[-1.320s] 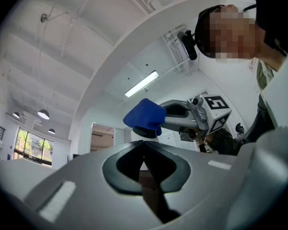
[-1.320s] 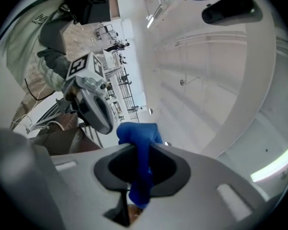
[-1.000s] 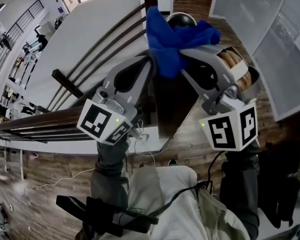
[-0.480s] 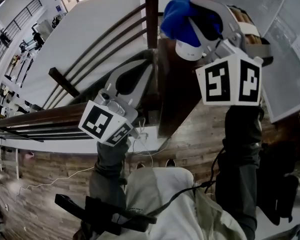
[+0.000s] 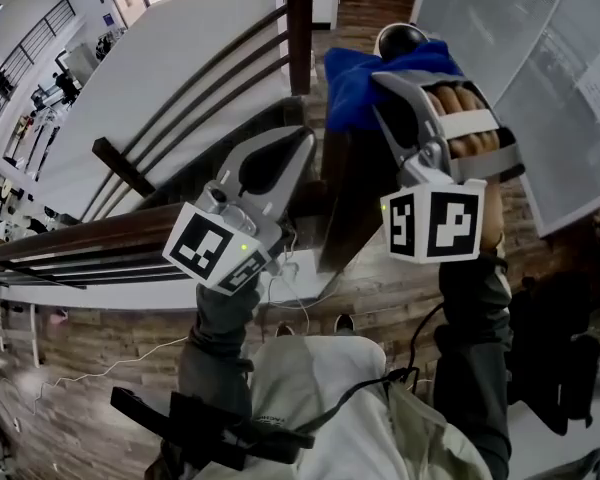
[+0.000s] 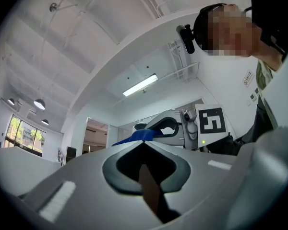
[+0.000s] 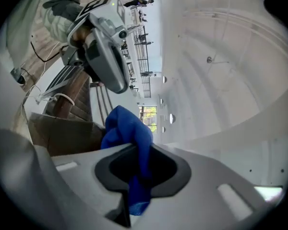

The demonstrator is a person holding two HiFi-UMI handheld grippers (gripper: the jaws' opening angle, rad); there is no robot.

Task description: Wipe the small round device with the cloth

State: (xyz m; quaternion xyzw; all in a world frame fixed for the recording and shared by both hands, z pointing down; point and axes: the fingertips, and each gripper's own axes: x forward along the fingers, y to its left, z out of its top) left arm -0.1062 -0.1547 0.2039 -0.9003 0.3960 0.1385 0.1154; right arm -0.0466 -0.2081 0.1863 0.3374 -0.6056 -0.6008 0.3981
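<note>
- The right claw (image 5: 382,84) was clamped on the blue cloth (image 5: 348,96). In the right gripper view the fabric passed between the closed tips, with a bunched fold beyond them.
- The left claw (image 5: 292,144) stood with its jaws together. The left gripper view showed nothing gripped at the tips.
- The small round device (image 5: 400,36) lay just beyond the cloth, on the far side of the right claw, with only its domed top showing. Its support was hidden.
- The governing relation, as judged: the device lay straight ahead along the right claw's line, with the cloth between the tips and the dome. The right claw was much nearer than the left, which stood well apart, beside the dark wooden post (image 5: 342,203).
- The dome was round, with no long axis.
- Markings: both marker cubes (image 5: 432,225) carried black-and-white square patterns only. Print on the sheet (image 5: 592,68) at the right was too small to read. No brand was visible.
</note>
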